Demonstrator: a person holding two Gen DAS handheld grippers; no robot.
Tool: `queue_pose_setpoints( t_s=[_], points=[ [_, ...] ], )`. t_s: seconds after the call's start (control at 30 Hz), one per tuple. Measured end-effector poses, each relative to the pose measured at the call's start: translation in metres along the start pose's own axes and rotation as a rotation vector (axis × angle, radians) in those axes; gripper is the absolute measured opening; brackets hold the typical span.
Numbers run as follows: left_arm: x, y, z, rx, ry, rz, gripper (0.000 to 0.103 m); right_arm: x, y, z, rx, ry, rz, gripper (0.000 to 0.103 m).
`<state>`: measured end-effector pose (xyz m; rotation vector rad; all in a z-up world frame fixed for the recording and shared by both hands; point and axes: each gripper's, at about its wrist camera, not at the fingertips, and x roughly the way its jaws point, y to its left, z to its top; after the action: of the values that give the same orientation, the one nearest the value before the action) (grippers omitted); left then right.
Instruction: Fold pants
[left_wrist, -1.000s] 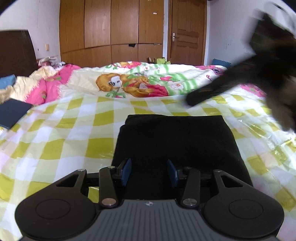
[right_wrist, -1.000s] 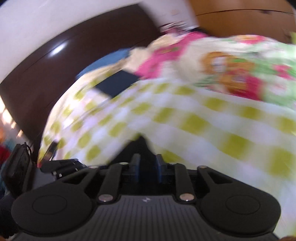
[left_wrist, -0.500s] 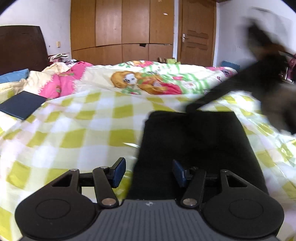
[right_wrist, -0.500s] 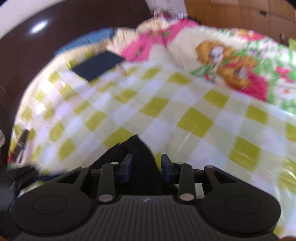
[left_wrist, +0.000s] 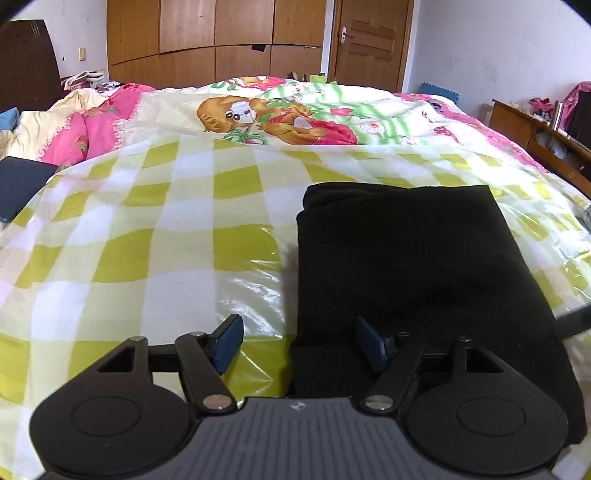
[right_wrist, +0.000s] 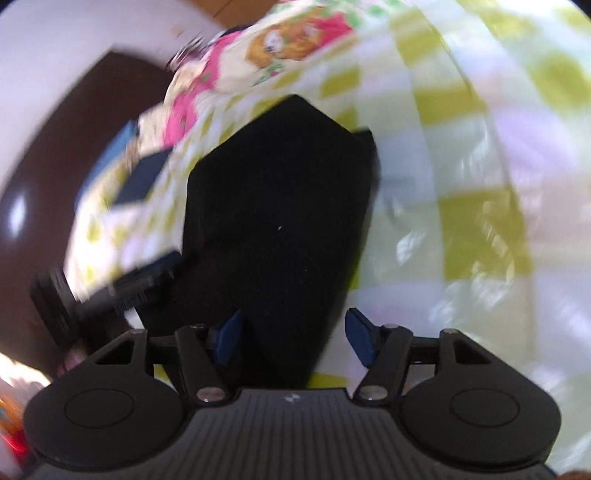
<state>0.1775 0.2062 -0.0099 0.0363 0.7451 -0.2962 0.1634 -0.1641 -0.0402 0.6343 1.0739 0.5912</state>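
Observation:
The black pants (left_wrist: 406, 258) lie folded into a flat rectangle on a yellow-and-white checked sheet (left_wrist: 166, 229) over the bed. My left gripper (left_wrist: 299, 343) hovers low over their near left edge. Its jaws are opening: one pad is above the sheet, the other above the cloth, and neither presses. The right wrist view is blurred and tilted, with the pants (right_wrist: 280, 203) filling its middle. My right gripper (right_wrist: 294, 339) is just above their near end, jaws opening; cloth lies between the pads without being pinched. A blurred black shape at the left looks like the left gripper (right_wrist: 122, 288).
A cartoon-print quilt (left_wrist: 277, 114) is bunched across the far side of the bed. A dark blue flat object (left_wrist: 18, 184) lies at the left edge. A dark headboard (left_wrist: 26, 66), wooden wardrobe (left_wrist: 214, 40), door (left_wrist: 369, 40) and wooden shelf (left_wrist: 535, 129) surround the bed.
Both grippers' jaws have widened. The left one slid left, so the pants now sit to its right. The right gripper rolled, dropped over the pants and left the left wrist view.

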Motion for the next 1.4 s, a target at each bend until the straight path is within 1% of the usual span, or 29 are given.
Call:
queue_pose_setpoints(
  t_s=[0.07,0.13,0.17,0.23,0.27,0.3,0.33,0.37,0.4,0.43,0.5,0.53,0.57,0.67,0.8,0.9,0.93,0.97,1.0,1.03,1.07,1.1,1.13,1.17,1.2,1.27,1.33,1.37,1.4],
  points=[
    [-0.008,0.001,0.005,0.012,-0.014,-0.003,0.079,0.010,0.001,0.006,-0.023,-0.009,0.003,0.073],
    [-0.015,0.005,0.010,-0.005,-0.026,-0.023,0.078,0.019,-0.007,0.009,0.011,0.011,0.016,0.073],
    [-0.018,0.009,0.011,-0.024,-0.032,-0.054,0.077,0.020,-0.011,0.010,0.030,0.008,0.032,0.073],
    [-0.022,0.015,0.011,-0.070,-0.029,-0.158,0.077,0.021,-0.014,0.013,0.044,0.002,0.045,0.072],
    [-0.019,0.015,0.010,-0.080,-0.020,-0.182,0.078,0.023,-0.013,0.014,0.039,-0.010,0.046,0.072],
    [-0.012,0.014,0.009,-0.075,0.008,-0.183,0.078,0.025,-0.012,0.017,0.033,-0.018,0.046,0.072],
    [-0.003,0.010,0.006,-0.052,0.044,-0.164,0.083,0.030,-0.011,0.020,0.028,-0.019,0.050,0.073],
    [0.007,0.008,0.004,-0.034,0.069,-0.138,0.092,0.036,-0.009,0.022,0.020,-0.013,0.052,0.073],
    [0.014,0.011,0.002,-0.050,0.082,-0.124,0.095,0.041,-0.009,0.025,0.012,-0.001,0.052,0.073],
    [0.017,0.015,0.002,-0.082,0.083,-0.135,0.096,0.046,-0.009,0.029,0.013,0.010,0.053,0.072],
    [0.018,0.016,0.000,-0.153,0.088,-0.135,0.092,0.044,-0.011,0.033,0.014,0.029,0.049,0.060],
    [0.015,0.010,-0.002,-0.145,0.083,-0.131,0.082,0.042,-0.013,0.036,0.009,0.042,0.045,0.051],
    [0.011,0.001,-0.005,-0.145,0.088,-0.145,0.077,0.038,-0.017,0.038,0.007,0.060,0.050,0.045],
    [-0.002,-0.028,-0.014,-0.152,0.106,-0.132,0.077,0.022,-0.023,0.039,-0.033,0.099,0.034,0.043],
    [-0.023,-0.071,-0.030,-0.225,0.114,-0.186,0.076,-0.012,-0.029,0.039,-0.122,0.147,-0.031,0.044],
    [-0.042,-0.115,-0.045,-0.209,0.111,-0.251,0.076,-0.044,-0.042,0.043,-0.134,0.172,-0.076,0.046],
    [-0.045,-0.127,-0.048,-0.193,0.108,-0.247,0.077,-0.054,-0.046,0.041,-0.138,0.171,-0.091,0.049],
    [-0.048,-0.134,-0.050,-0.175,0.104,-0.232,0.079,-0.064,-0.050,0.038,-0.156,0.160,-0.123,0.053],
    [-0.050,-0.138,-0.051,-0.167,0.091,-0.209,0.080,-0.073,-0.050,0.035,-0.184,0.129,-0.171,0.053],
    [-0.052,-0.136,-0.050,-0.185,0.083,-0.191,0.080,-0.085,-0.051,0.032,-0.203,0.079,-0.213,0.055],
    [-0.056,-0.131,-0.048,-0.220,0.072,-0.162,0.078,-0.095,-0.048,0.030,-0.205,0.030,-0.227,0.054],
    [-0.063,-0.126,-0.043,-0.240,0.047,-0.100,0.076,-0.108,-0.047,0.026,-0.203,-0.025,-0.230,0.054],
    [-0.069,-0.121,-0.039,-0.238,0.021,-0.042,0.073,-0.122,-0.041,0.019,-0.217,-0.077,-0.223,0.054],
    [-0.078,-0.118,-0.033,-0.226,-0.020,0.022,0.073,-0.133,-0.033,0.011,-0.246,-0.121,-0.203,0.054],
    [-0.085,-0.116,-0.025,-0.219,-0.061,0.046,0.073,-0.139,-0.024,0.002,-0.279,-0.150,-0.174,0.054],
    [-0.091,-0.119,-0.008,-0.204,-0.122,0.048,0.074,-0.141,-0.010,-0.013,-0.317,-0.171,-0.104,0.054],
    [-0.078,-0.133,0.005,-0.096,-0.130,0.089,0.074,-0.126,0.002,-0.019,-0.342,-0.154,-0.045,0.054],
    [-0.065,-0.142,0.010,-0.027,-0.113,0.118,0.074,-0.114,0.007,-0.017,-0.355,-0.144,-0.035,0.054],
    [-0.052,-0.147,0.013,0.014,-0.094,0.134,0.074,-0.102,0.011,-0.013,-0.358,-0.137,-0.031,0.055]
  ],
)
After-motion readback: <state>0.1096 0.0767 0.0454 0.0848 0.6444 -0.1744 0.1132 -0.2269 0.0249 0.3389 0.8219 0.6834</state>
